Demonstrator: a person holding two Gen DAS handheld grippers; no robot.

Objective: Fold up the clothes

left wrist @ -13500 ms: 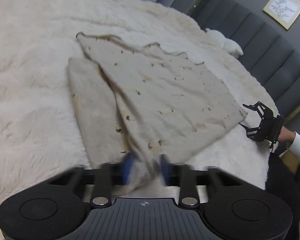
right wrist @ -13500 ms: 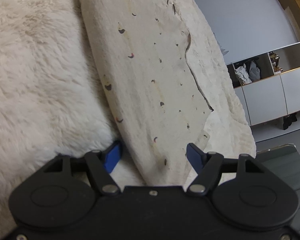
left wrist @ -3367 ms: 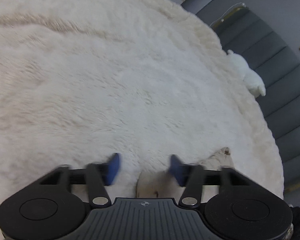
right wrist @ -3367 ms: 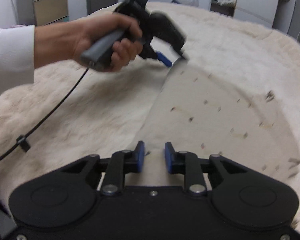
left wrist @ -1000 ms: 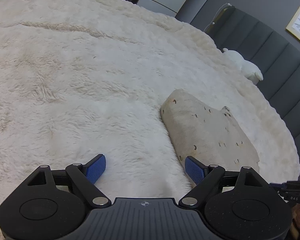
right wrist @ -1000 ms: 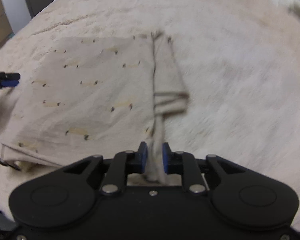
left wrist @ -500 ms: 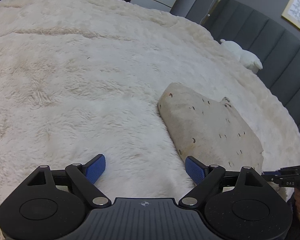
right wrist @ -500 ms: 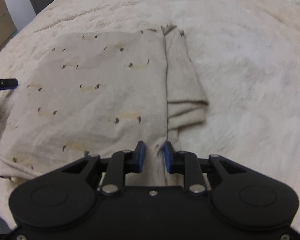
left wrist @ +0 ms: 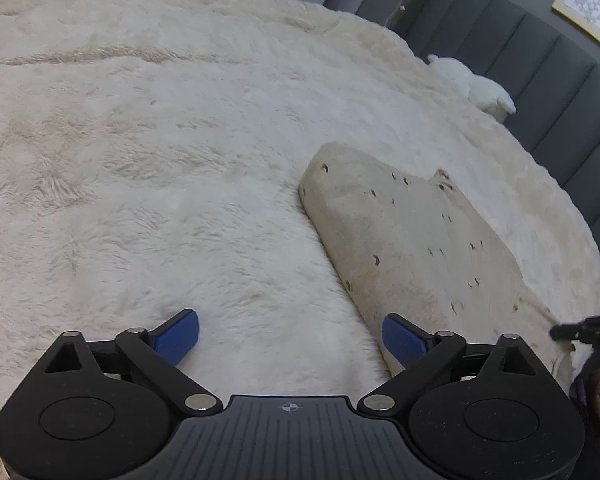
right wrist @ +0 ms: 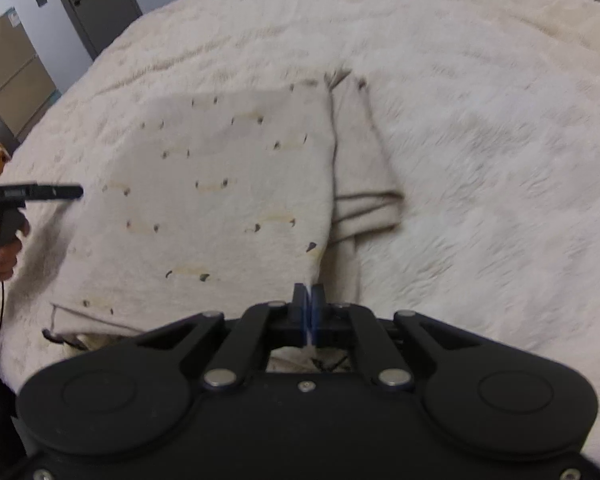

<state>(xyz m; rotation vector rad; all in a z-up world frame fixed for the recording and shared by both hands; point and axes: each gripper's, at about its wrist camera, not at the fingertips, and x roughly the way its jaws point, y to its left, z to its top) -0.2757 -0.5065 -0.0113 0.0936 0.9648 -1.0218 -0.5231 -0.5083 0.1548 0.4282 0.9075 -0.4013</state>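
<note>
A beige garment (left wrist: 412, 248) with small dark marks lies folded into a rectangle on the fluffy cream bed cover (left wrist: 140, 160). In the right wrist view the garment (right wrist: 228, 200) has a folded strip (right wrist: 360, 184) along its right side. My left gripper (left wrist: 290, 332) hovers over bare cover just left of the garment, its jaws opening wide with only fur between them. My right gripper (right wrist: 309, 308) is shut at the garment's near edge, pads together, no cloth visibly pinched. Each gripper shows at the edge of the other's view: left gripper (right wrist: 40, 192), right gripper (left wrist: 580, 330).
A grey padded headboard (left wrist: 540, 80) runs along the far right of the bed, with a white plush toy (left wrist: 476, 88) against it and a framed picture (left wrist: 588, 0) above. A grey door (right wrist: 92, 0) and a tan cabinet (right wrist: 8, 68) stand beyond the bed.
The right gripper's pads, slightly apart over the garment's near edge, have come together. The left gripper's jaws have spread wider. The garment lies as it did.
</note>
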